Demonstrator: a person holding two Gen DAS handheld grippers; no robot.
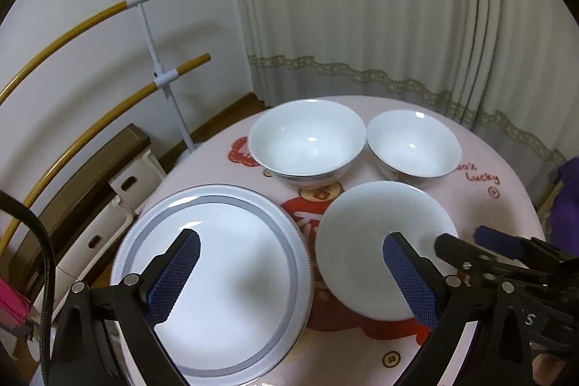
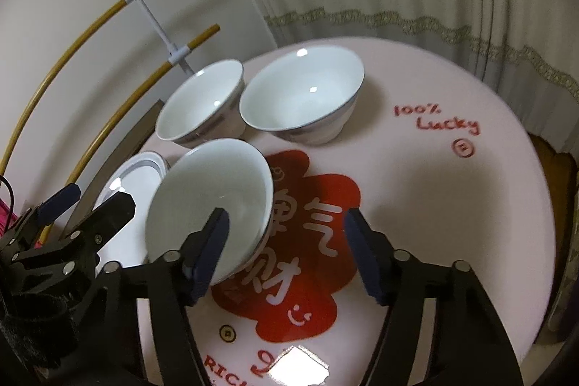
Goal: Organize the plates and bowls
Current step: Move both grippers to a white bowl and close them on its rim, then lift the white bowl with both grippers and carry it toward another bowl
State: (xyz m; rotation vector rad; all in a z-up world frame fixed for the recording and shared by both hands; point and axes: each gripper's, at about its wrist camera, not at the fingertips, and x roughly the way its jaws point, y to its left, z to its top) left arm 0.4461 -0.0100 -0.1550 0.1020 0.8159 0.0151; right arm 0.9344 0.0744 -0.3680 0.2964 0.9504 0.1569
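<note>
A large white plate [image 1: 217,263] with a grey ring lies at the table's near left. A smaller white plate [image 1: 365,241] stands tilted beside it; in the right wrist view [image 2: 206,201] its rim sits between my right gripper's wide jaws. Two white bowls stand behind: a larger one [image 1: 307,140] and a smaller one [image 1: 414,147]. My left gripper [image 1: 289,263] is open above the large plate, holding nothing. My right gripper [image 2: 286,234] is open around the tilted plate's near rim, with the left pad [image 2: 213,241] at it.
The round table [image 2: 452,205] carries a pink cloth with red print. A curtain [image 1: 362,6] hangs behind. A white and yellow rack [image 1: 159,60] and white storage boxes [image 1: 119,205] stand at the left, off the table.
</note>
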